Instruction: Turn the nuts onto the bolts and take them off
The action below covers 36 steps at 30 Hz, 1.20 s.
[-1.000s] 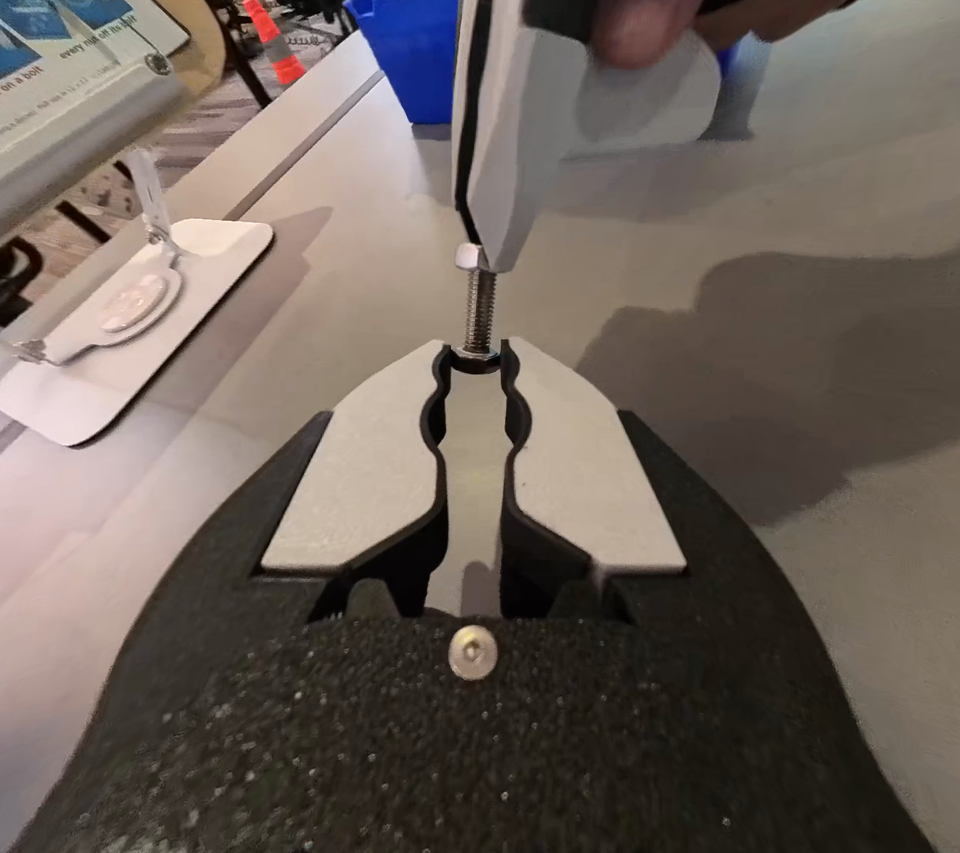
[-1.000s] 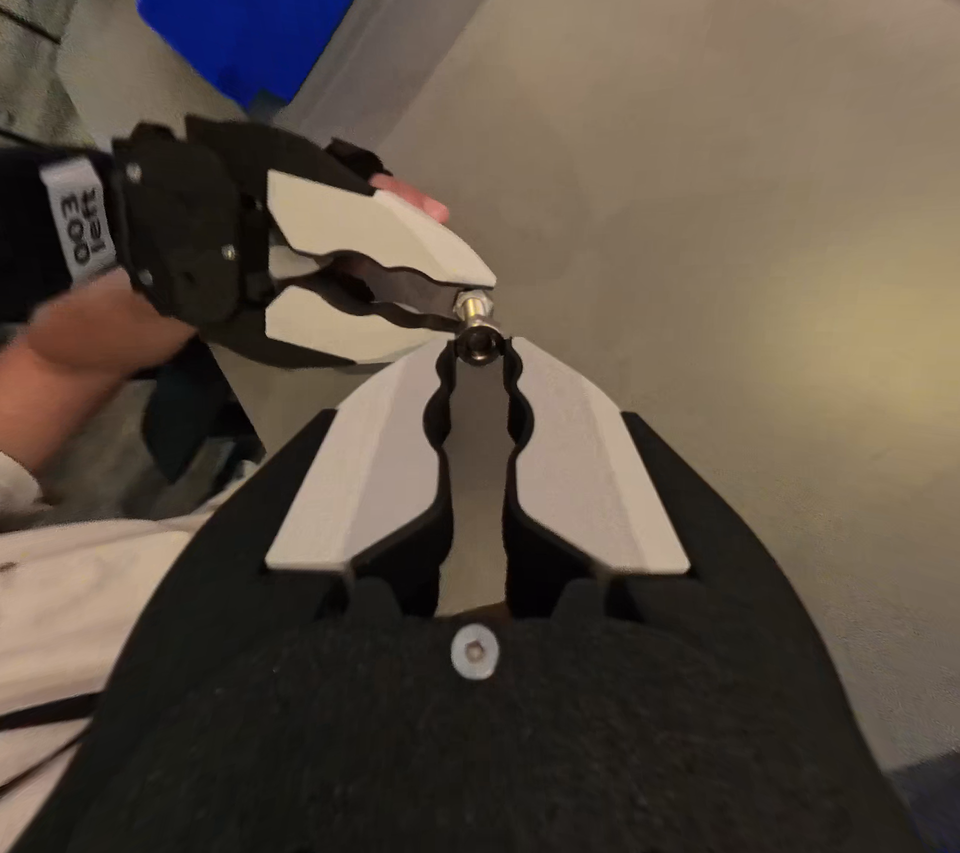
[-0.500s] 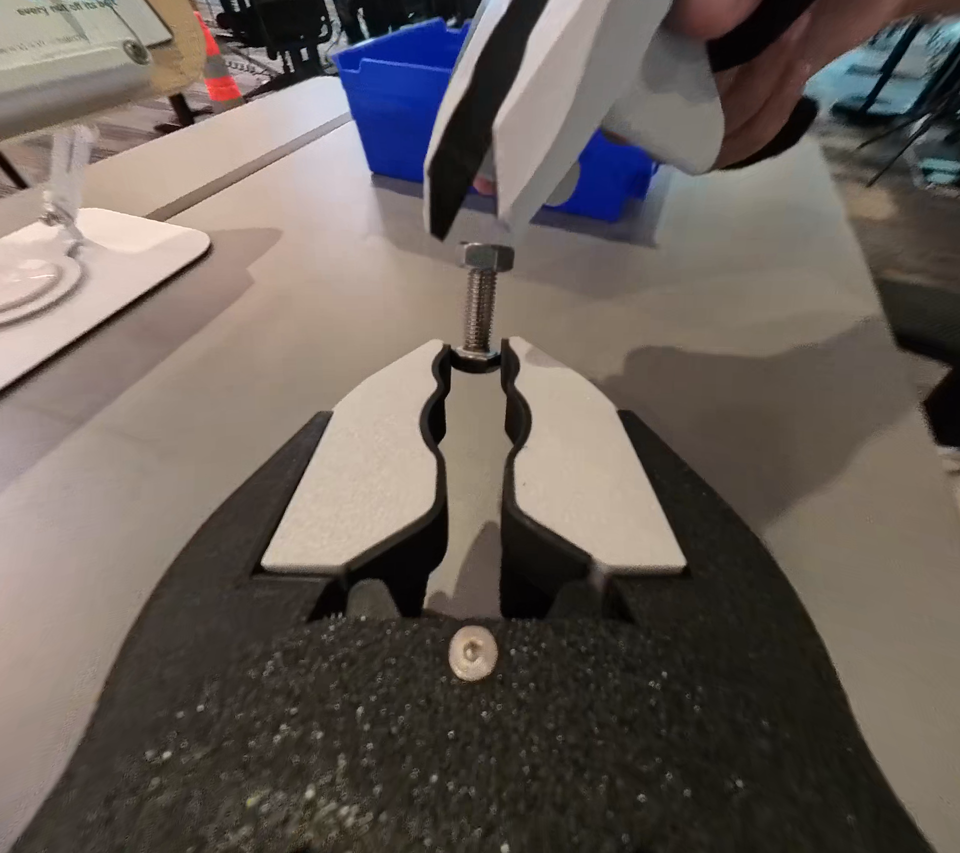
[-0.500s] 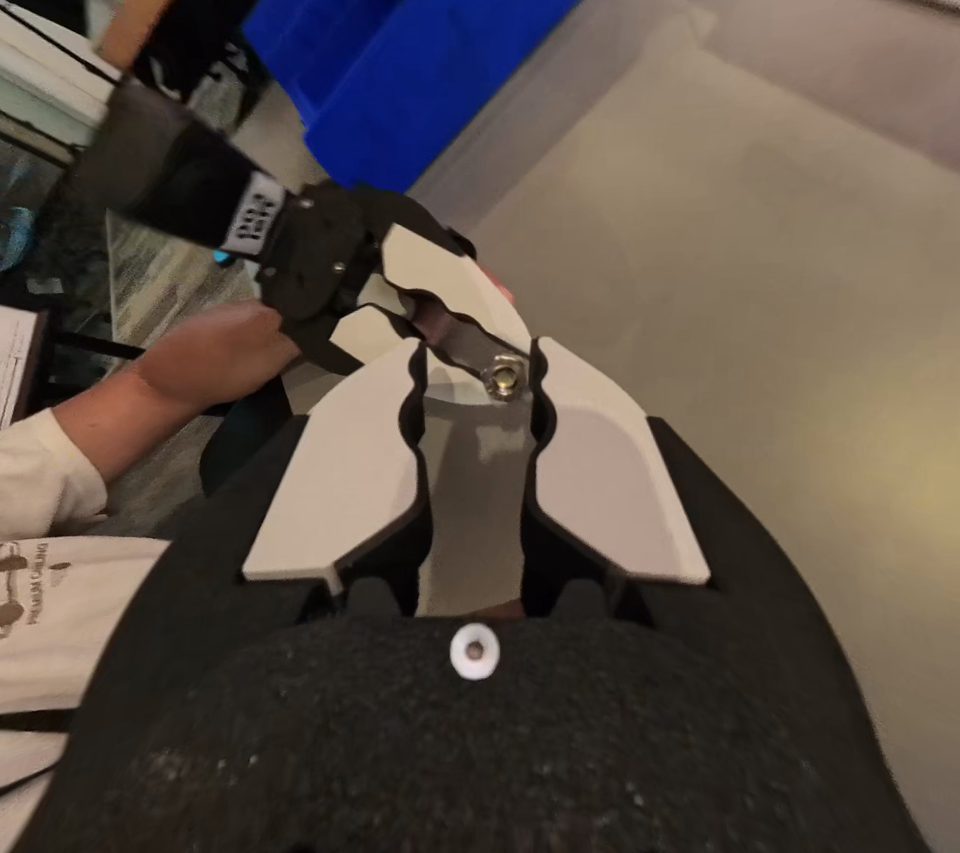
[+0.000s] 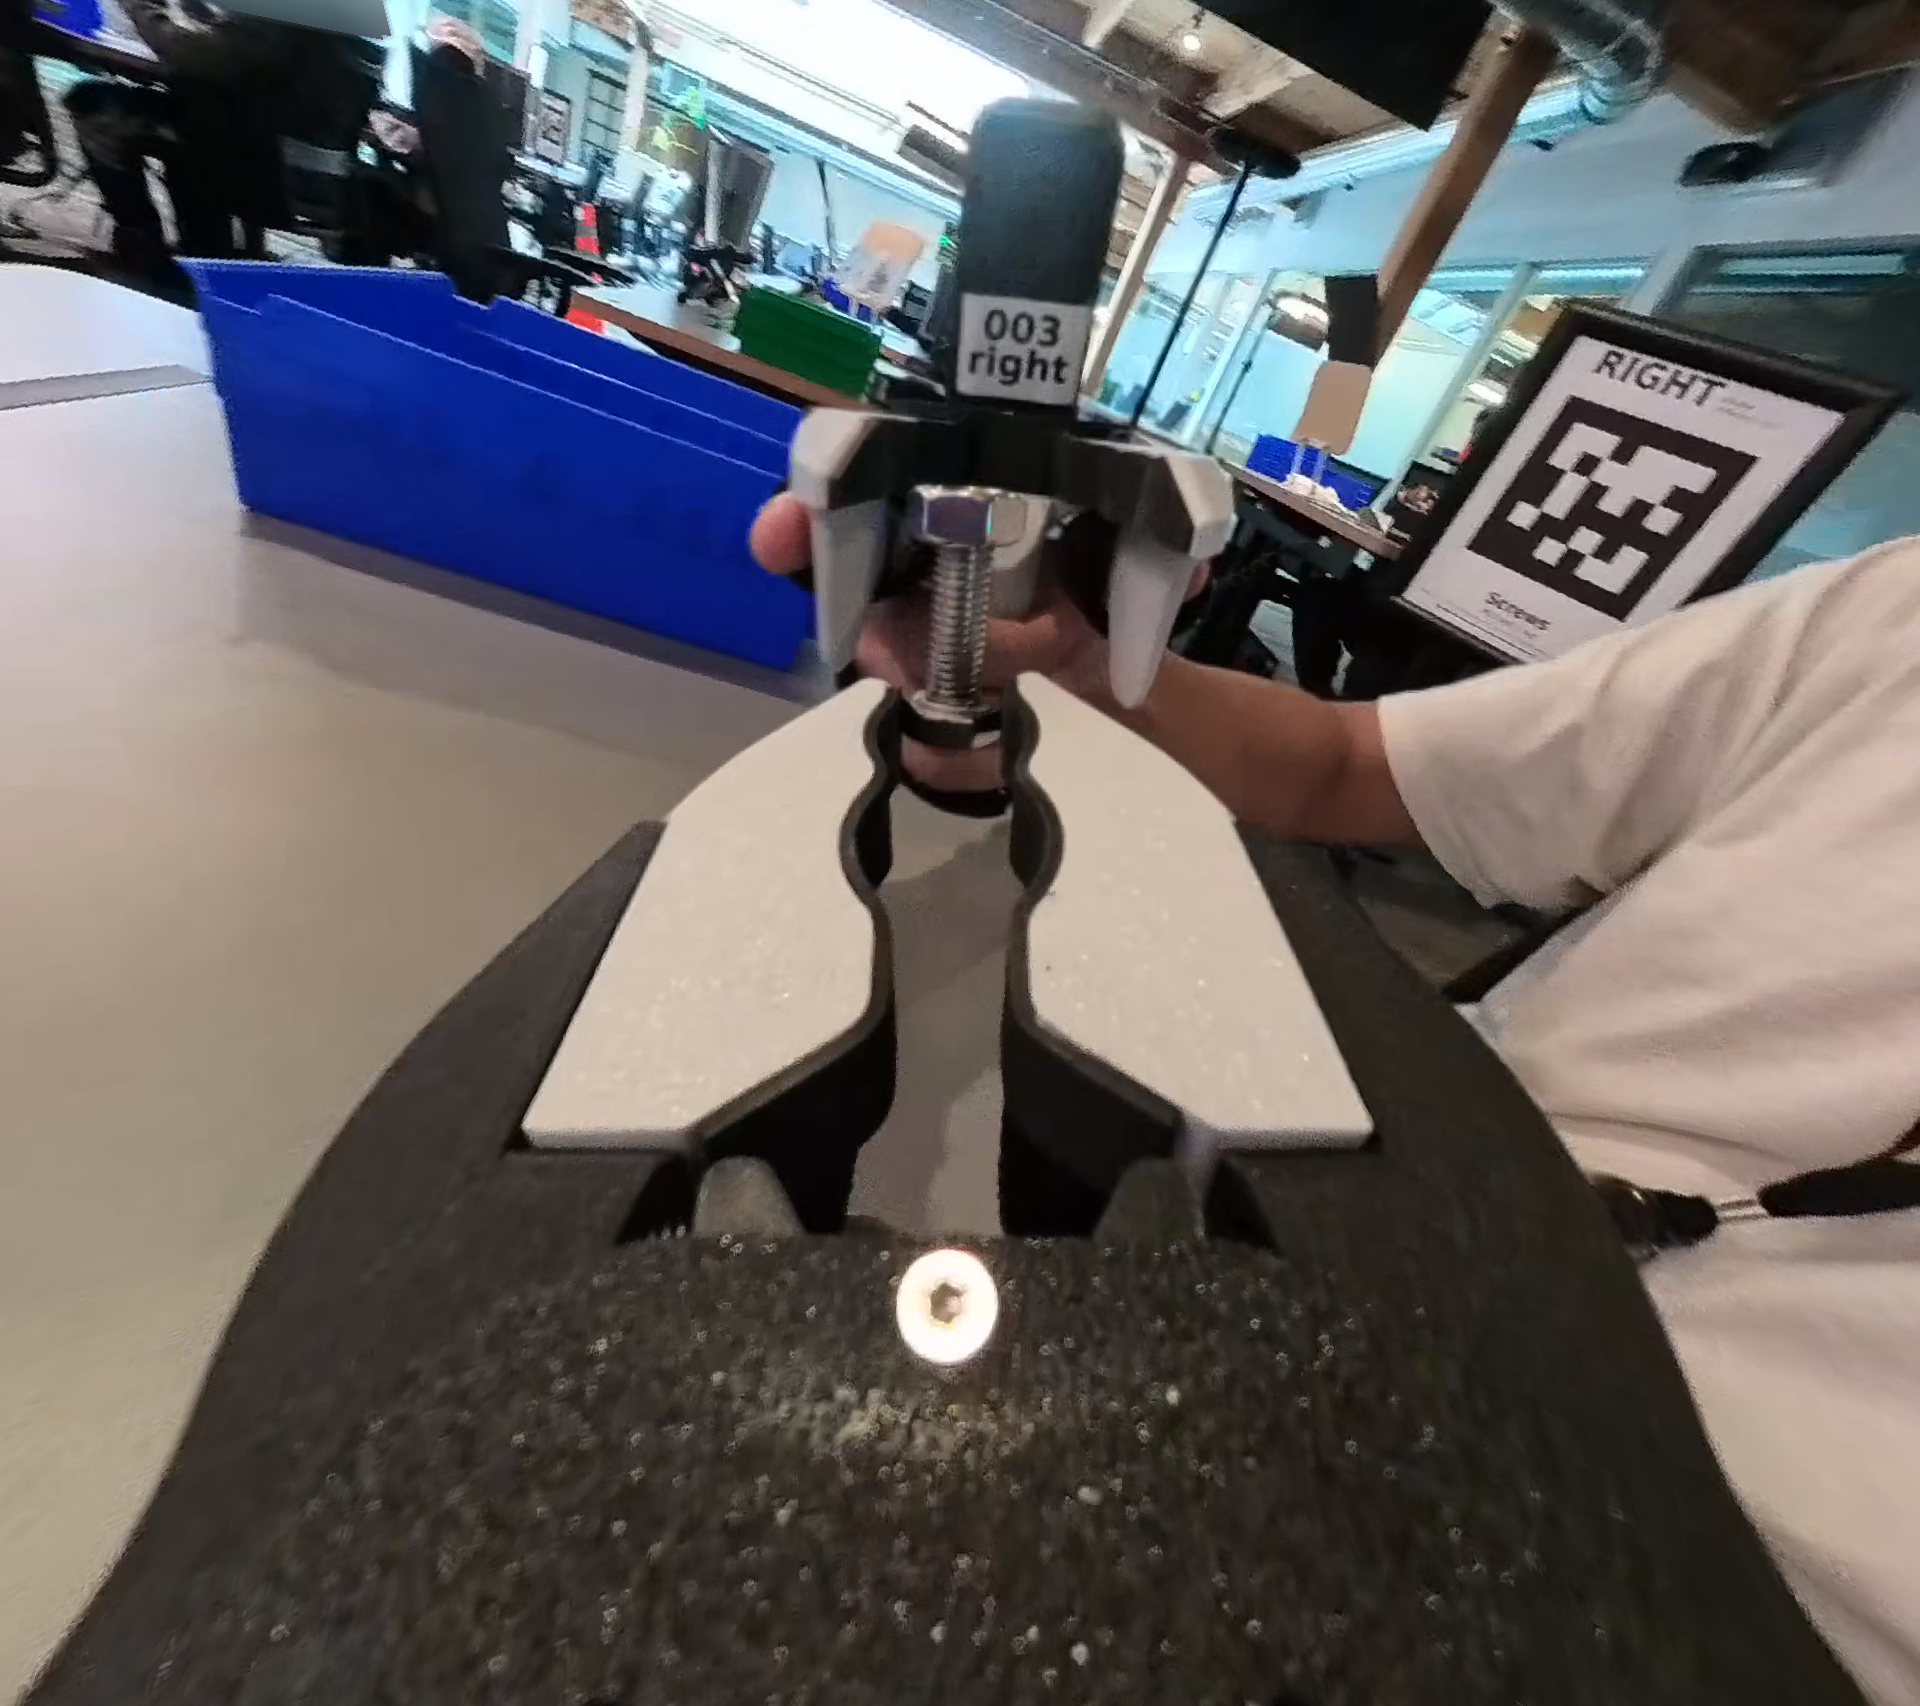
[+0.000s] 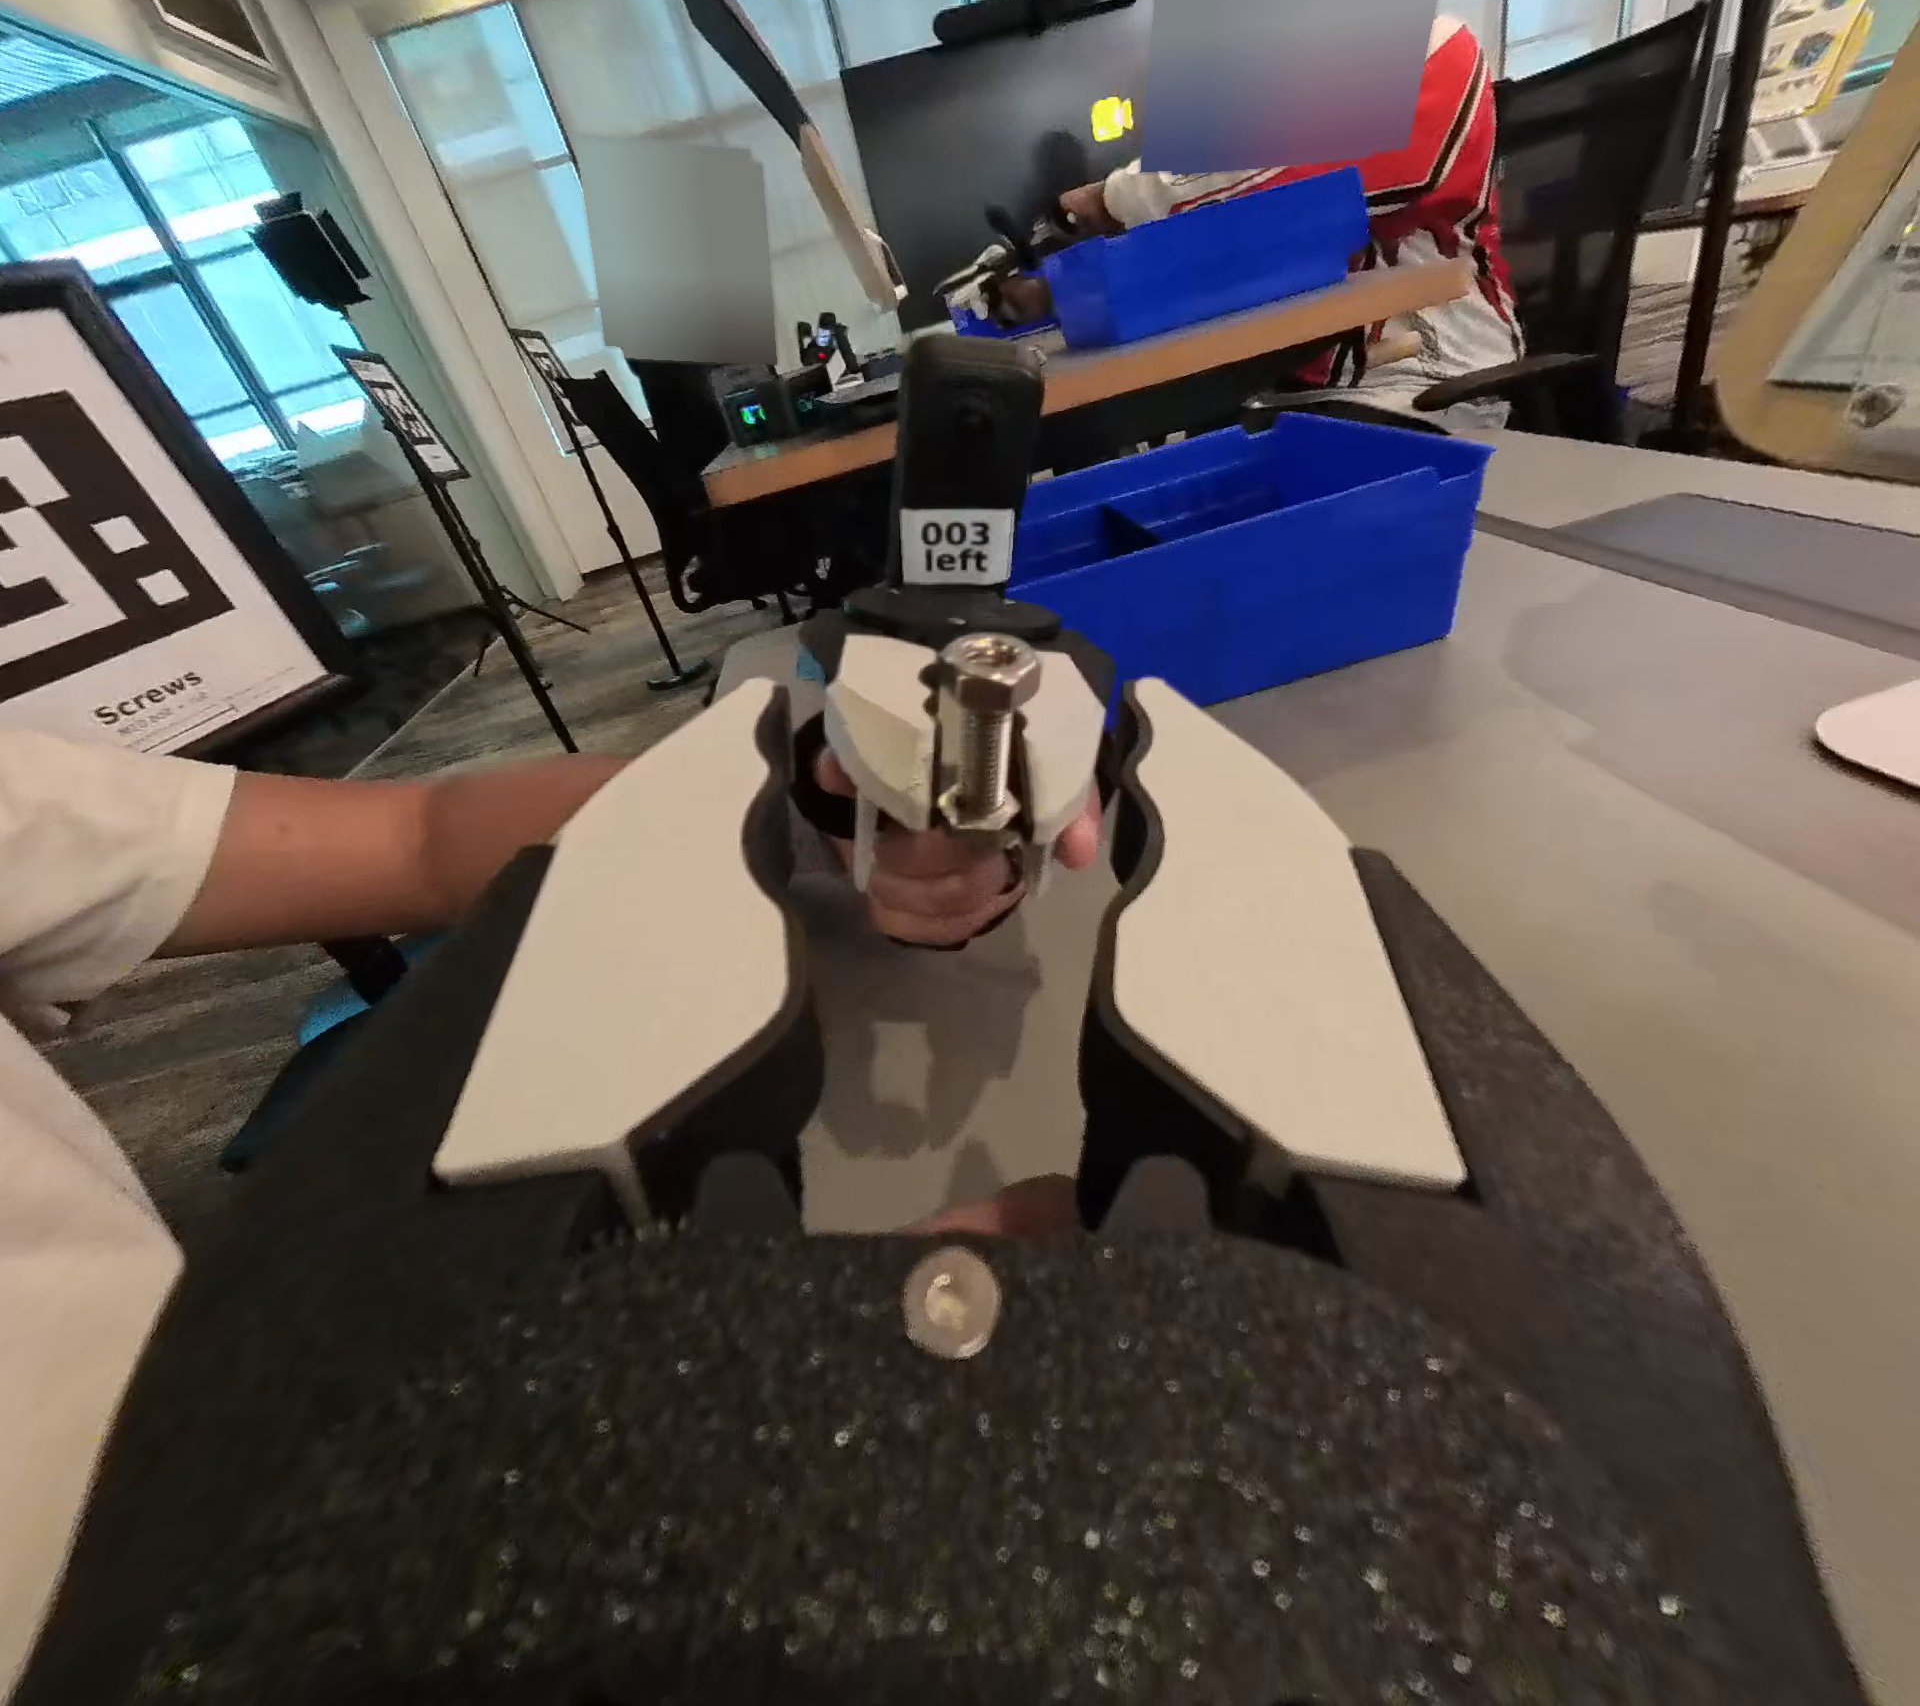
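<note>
Left hand-held gripper (image 5: 951,726) clamped on the nut (image 5: 948,709) at the foot of the upright hex bolt (image 5: 958,602). Right hand-held gripper (image 6: 940,757) now spread wide, withdrawn off the bolt head. Probably regripping between turns; nut barely started, it seems.

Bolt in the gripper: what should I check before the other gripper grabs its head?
1. Left gripper shut on nut: ok.
2. Bolt upright, head on top: ok.
3. Right gripper open wider than the head: ok.
4. Right gripper faces the bolt: ok.
5. Head already between its jaws: cannot tell.
</note>
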### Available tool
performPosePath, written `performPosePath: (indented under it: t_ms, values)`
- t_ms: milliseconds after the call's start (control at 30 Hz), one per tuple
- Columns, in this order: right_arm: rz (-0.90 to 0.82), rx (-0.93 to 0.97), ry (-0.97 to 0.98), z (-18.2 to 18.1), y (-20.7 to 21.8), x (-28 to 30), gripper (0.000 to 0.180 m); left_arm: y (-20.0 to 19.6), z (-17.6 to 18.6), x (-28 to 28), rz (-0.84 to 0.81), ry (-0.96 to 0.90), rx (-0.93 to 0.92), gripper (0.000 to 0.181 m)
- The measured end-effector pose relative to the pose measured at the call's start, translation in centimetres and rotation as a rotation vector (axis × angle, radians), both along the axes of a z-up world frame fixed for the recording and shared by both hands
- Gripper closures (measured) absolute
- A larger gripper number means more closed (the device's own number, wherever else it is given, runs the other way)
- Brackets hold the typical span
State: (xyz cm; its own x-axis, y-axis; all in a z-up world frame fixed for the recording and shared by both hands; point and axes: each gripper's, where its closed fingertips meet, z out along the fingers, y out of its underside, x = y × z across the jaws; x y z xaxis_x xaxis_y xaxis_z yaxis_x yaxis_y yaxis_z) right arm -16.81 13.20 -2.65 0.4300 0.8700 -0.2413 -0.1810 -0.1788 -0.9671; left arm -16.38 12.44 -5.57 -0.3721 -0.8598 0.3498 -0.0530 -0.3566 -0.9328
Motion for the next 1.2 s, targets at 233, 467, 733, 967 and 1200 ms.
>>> performPosePath:
  t_ms: [233, 467, 733, 967, 1200]
  values:
    - [0.071, -0.015, 0.064, 0.3, -0.8, -1.1, 0.121, -0.1, -0.5, 0.3, 0.003, 0.022, 0.014, 0.163]
    - [0.006, -0.011, 0.081, 0.2, -0.7, 0.7, 0.123, 1.0, 0.5, -0.4, 0.046, -0.011, 0.003, 0.163]
    - [0.052, -0.014, 0.041, 0.6, -0.2, -2.2, 0.121, -0.2, 0.1, 0.0, 0.008, 0.009, 0.036, 0.163]
    - [0.001, 0.0, 0.072, 0.9, -0.9, 0.2, 0.123, 1.8, 0.7, -0.7, 0.089, -0.006, 0.017, 0.163]
    - [0.016, -0.015, 0.069, 0.9, 0.6, -1.9, 0.121, 0.1, 0.6, -0.3, 0.027, 0.001, 0.055, 0.163]
